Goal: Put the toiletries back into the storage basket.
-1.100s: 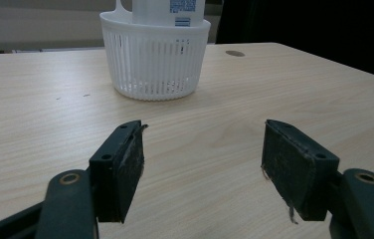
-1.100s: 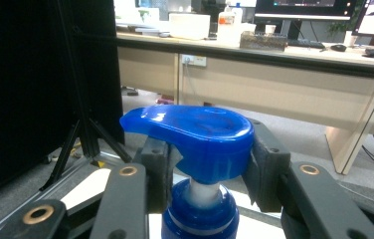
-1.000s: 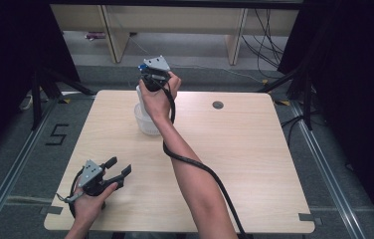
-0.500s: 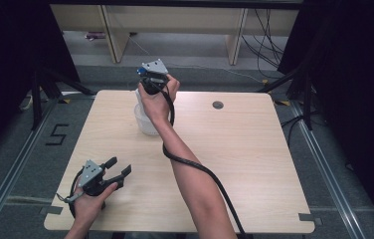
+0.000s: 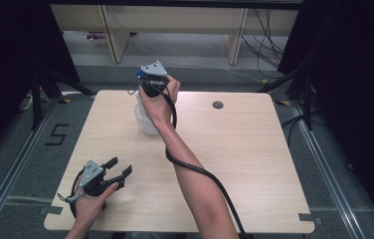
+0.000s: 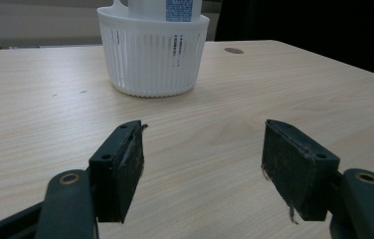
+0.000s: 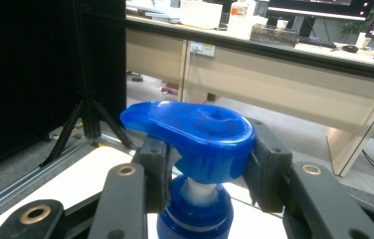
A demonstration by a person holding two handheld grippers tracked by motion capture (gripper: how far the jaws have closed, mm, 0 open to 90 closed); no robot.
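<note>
Blue plastic pump head (image 7: 195, 137) of a bottle standing in the white ribbed basket (image 6: 152, 57) on the tabletop (image 5: 254, 149) is pinched by the right hand-held gripper (image 7: 202, 164), seemingly for lifting straight up; the left hand-held gripper (image 6: 202, 164) rests spread.

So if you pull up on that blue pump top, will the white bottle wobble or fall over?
Probably not fall. The white plastic bottle stands in the white slotted basket, whose wall should catch a lean. It may still swing, since the right gripper clamps only the blue pump head, high up. The smooth plastic head could also slip.
</note>
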